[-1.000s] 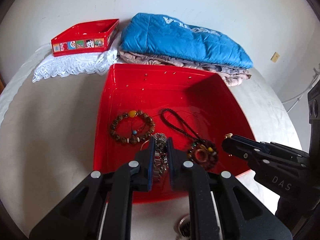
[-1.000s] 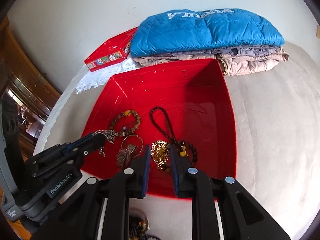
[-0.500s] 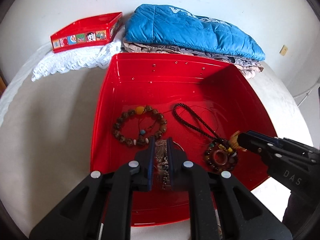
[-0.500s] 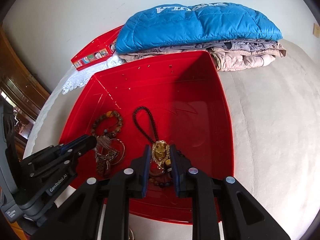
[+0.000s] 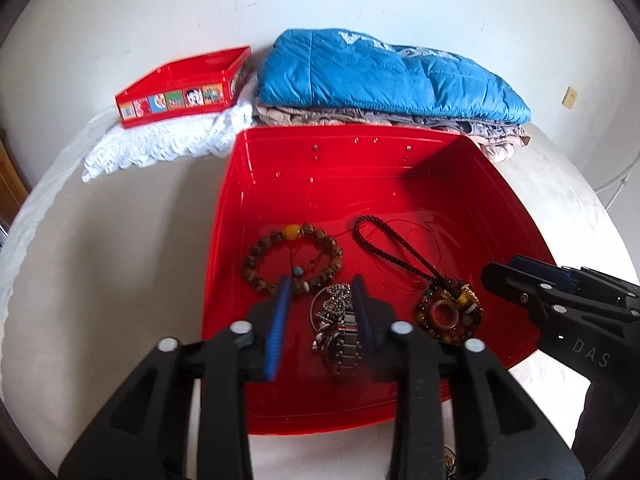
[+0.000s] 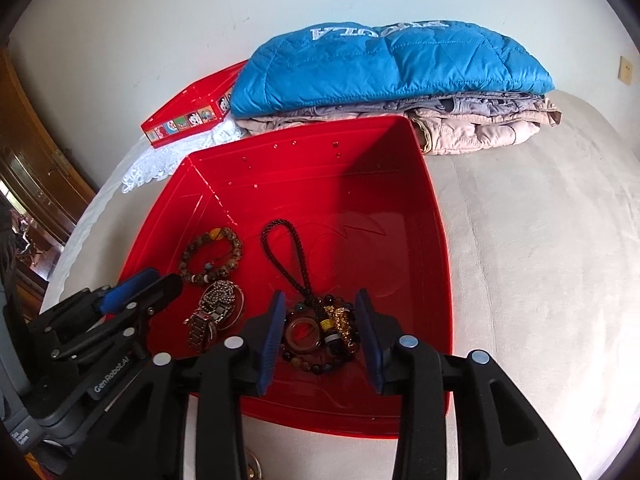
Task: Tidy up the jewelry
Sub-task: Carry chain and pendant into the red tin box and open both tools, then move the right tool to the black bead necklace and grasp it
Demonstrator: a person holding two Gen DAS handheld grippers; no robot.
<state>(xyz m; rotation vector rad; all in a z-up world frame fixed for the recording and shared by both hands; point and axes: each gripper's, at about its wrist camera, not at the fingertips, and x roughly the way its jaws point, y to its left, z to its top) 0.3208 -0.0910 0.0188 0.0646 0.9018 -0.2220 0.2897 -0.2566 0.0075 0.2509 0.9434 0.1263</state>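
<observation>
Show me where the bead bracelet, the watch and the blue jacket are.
bead bracelet (image 5: pixel 298 231): left wrist view, on its yellow bead.
watch (image 5: pixel 347 350): left wrist view, on the metal band.
blue jacket (image 6: pixel 384 68): right wrist view, on the quilted top.

Left hand-held gripper (image 5: pixel 320 312) jaws apart; right hand-held gripper (image 6: pixel 320 330) likewise.

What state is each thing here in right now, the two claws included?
left gripper: open, empty
right gripper: open, empty
red tray: holds the jewelry
beaded bracelet: flat in tray
metal watch: released, in tray
black cord pendant: released, in tray
small red box: open-topped
blue jacket: folded
</observation>
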